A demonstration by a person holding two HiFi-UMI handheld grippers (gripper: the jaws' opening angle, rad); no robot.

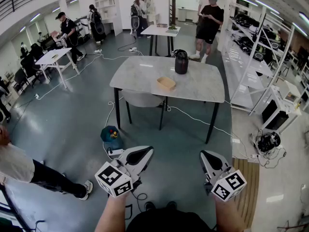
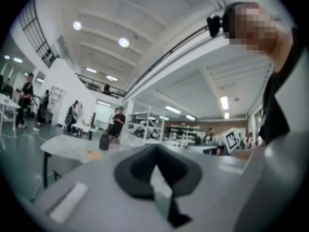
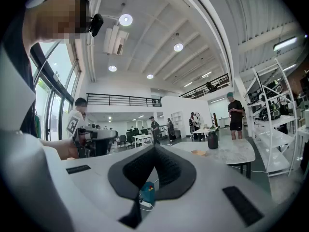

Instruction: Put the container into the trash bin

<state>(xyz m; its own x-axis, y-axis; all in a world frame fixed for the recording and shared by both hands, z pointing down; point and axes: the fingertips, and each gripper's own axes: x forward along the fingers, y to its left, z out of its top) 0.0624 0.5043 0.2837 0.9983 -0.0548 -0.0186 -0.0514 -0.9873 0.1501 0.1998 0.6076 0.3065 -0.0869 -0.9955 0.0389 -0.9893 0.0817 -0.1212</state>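
Observation:
A shallow tan container (image 1: 166,83) lies on the near half of a grey marble table (image 1: 203,88). Behind it on the same table stands a black cylindrical bin (image 1: 181,62). My left gripper (image 1: 139,157) and right gripper (image 1: 207,159) are held level low in the head view, well short of the table. Both have their jaws shut with nothing between them. From the left gripper (image 2: 155,151) the container (image 2: 93,154) and bin (image 2: 104,141) look small and far off at the left. Past the right gripper (image 3: 154,151), the container (image 3: 198,152) and bin (image 3: 212,140) show on the right.
A white chair (image 1: 140,99) is tucked under the table. A teal object (image 1: 111,135) with a power strip and cables lies on the floor between me and the table. Metal shelving (image 1: 260,57) lines the right side. A person's leg (image 1: 43,178) stretches in at lower left; others stand beyond.

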